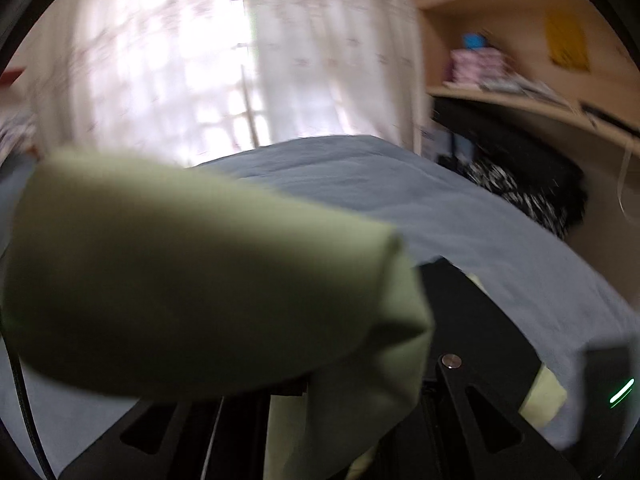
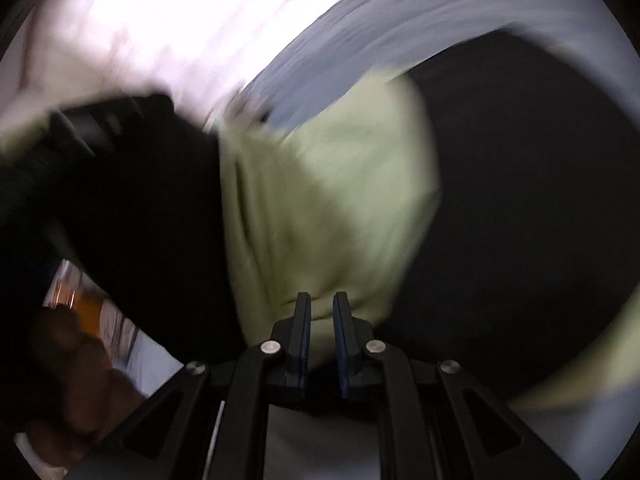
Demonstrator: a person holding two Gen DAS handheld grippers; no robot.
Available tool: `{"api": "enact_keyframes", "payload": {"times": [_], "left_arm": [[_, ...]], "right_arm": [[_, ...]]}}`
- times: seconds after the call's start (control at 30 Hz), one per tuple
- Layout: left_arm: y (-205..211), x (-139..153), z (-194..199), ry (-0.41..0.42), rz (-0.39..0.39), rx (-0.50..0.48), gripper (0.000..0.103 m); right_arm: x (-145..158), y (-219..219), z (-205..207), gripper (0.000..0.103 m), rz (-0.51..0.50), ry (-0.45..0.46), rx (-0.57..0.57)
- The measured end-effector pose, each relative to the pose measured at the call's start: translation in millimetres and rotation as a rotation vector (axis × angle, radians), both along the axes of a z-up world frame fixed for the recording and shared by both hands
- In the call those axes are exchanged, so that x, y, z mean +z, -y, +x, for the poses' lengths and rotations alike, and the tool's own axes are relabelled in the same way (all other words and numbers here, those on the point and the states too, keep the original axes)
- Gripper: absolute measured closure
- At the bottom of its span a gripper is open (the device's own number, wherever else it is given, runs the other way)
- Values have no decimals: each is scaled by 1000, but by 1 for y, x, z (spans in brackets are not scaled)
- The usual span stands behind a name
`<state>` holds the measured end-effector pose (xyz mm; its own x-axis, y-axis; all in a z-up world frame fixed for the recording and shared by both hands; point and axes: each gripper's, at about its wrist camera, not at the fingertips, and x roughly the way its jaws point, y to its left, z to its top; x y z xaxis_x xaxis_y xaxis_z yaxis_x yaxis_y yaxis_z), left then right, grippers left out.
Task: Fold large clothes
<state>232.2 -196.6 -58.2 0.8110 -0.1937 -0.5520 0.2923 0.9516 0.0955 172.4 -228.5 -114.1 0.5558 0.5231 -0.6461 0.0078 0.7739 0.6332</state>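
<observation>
A pale green garment (image 1: 200, 280) hangs bunched over my left gripper (image 1: 322, 312). It hides both fingers, and the cloth falls from where they meet. The left wrist view is blurred. In the right wrist view the same green garment (image 2: 328, 184) spreads out ahead. My right gripper (image 2: 322, 308) is shut on a fold of its near edge, which sits pinched between the blue pads (image 2: 304, 320). A blue-grey bedsheet (image 1: 400, 200) lies under the garment and curves across the top of the right wrist view (image 2: 400, 20).
A bright curtained window (image 1: 240, 60) stands behind the bed. Wooden shelves (image 1: 500, 20) and a black patterned bag (image 1: 520, 196) are at the right. A person's hand (image 2: 80, 380) and a dark blurred gripper body (image 2: 120, 160) fill the left of the right wrist view.
</observation>
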Motion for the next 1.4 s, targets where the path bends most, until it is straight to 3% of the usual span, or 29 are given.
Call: {"api": "enact_keyframes", "payload": {"times": [0.17, 0.3, 0.4, 0.77, 0.93, 1.1, 1.2, 1.4], "left_arm": [[87, -41, -21, -82, 123, -168, 94], [116, -77, -34, -175, 196, -205, 94], [119, -86, -35, -206, 195, -189, 93], [103, -69, -42, -197, 146, -181, 93], [95, -71, -44, -265, 122, -202, 75], [88, -58, -62, -233, 128, -212, 40], [82, -46, -71, -205, 130, -210, 32], [51, -23, -75, -207, 57, -175, 30]], "right_arm": [[23, 116, -43, 92, -201, 20, -406], [21, 163, -65, 92, -229, -15, -541], [15, 173, -75, 92, -201, -27, -544], [16, 167, -72, 91, -148, -8, -468], [18, 168, -71, 86, -154, -14, -474], [29, 163, -71, 86, -157, 7, -460], [38, 158, -72, 85, -150, 25, -447], [61, 146, -75, 68, -120, 69, -412]]}}
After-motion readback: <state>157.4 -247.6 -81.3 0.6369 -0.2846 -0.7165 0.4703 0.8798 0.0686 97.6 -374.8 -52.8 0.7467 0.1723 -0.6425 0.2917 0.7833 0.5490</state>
